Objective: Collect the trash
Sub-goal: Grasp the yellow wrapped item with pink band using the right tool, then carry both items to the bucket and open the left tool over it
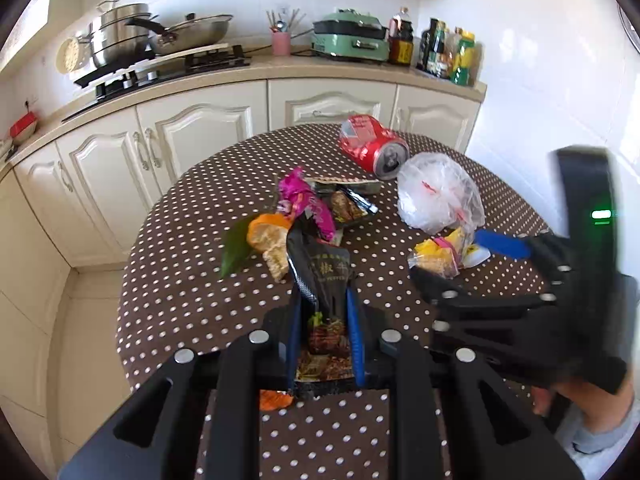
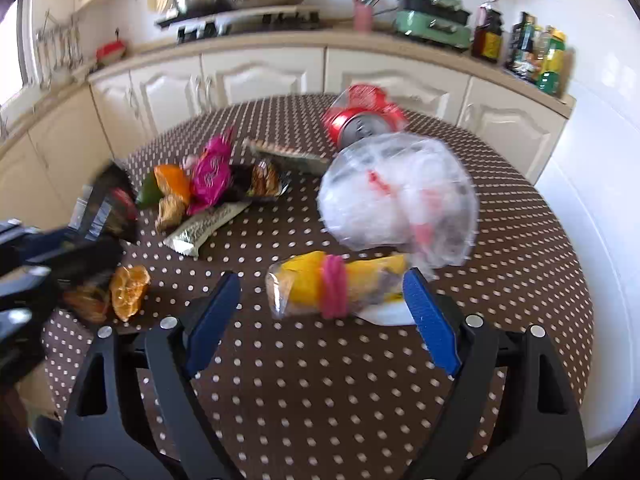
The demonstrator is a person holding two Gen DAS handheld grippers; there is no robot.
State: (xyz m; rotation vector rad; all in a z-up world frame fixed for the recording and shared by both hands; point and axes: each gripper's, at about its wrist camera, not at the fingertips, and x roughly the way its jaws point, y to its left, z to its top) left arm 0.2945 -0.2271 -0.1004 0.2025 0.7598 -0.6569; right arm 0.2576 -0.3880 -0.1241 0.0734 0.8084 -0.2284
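My left gripper (image 1: 323,304) is shut on a black snack wrapper (image 1: 326,280), held above the polka-dot table (image 1: 192,280). It shows blurred at the left of the right wrist view (image 2: 104,208). My right gripper (image 2: 320,300) is open, its blue pads on either side of a clear bag with yellow contents and a pink band (image 2: 336,284). That bag also shows in the left wrist view (image 1: 440,258). A crumpled clear plastic bag (image 2: 400,196), a crushed red can (image 2: 360,118), a pink wrapper (image 2: 210,174) and orange peels (image 2: 128,292) lie on the table.
Cream kitchen cabinets (image 1: 180,136) curve behind the table, with a stove and pots (image 1: 120,36), a green appliance (image 1: 352,38) and bottles (image 1: 452,52) on the counter. A white wall (image 2: 600,200) stands to the right. A silver wrapper (image 2: 204,228) lies mid-table.
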